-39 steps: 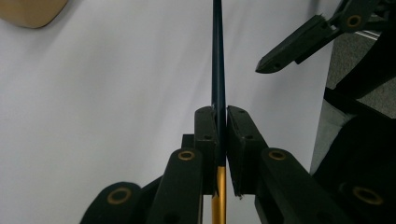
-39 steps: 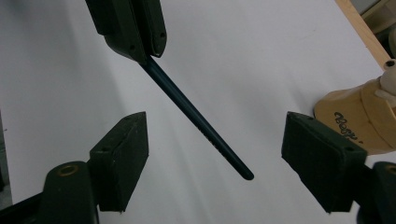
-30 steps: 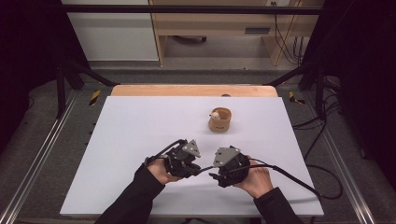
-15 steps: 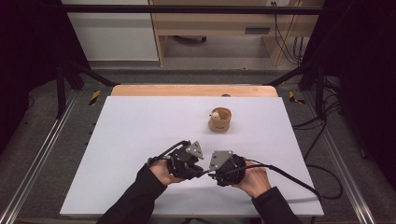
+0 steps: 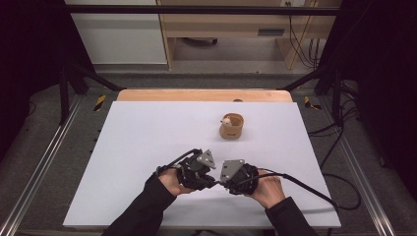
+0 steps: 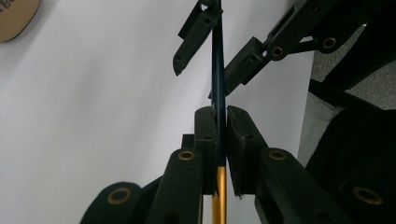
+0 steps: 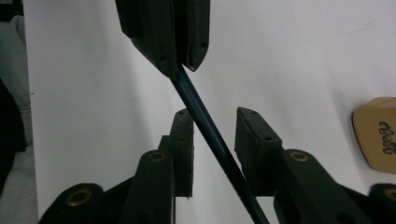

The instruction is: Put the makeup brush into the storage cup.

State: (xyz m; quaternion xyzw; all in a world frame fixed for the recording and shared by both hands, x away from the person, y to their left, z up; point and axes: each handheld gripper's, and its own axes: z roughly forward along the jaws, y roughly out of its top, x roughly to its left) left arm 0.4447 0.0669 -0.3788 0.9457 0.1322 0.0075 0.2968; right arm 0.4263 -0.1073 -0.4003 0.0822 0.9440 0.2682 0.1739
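A thin dark blue stick (image 6: 218,70) with a gold end runs between my two grippers, low over the white table (image 5: 147,132) near its front edge. My left gripper (image 6: 222,126) is shut on the stick, pads tight on both sides. It faces my right gripper (image 5: 241,177) tip to tip, with the left gripper (image 5: 194,172) just beside it. The right gripper (image 7: 215,116) has just been closing its jaws; the stick (image 7: 212,135) crosses slantwise between them, and a gap still shows at the right-hand pad (image 7: 254,140).
A small tan wooden cup (image 5: 231,126) stands on the table beyond the grippers, toward the right. Black cables (image 5: 314,189) trail from the right gripper over the table's right edge. A metal frame and floor surround the table.
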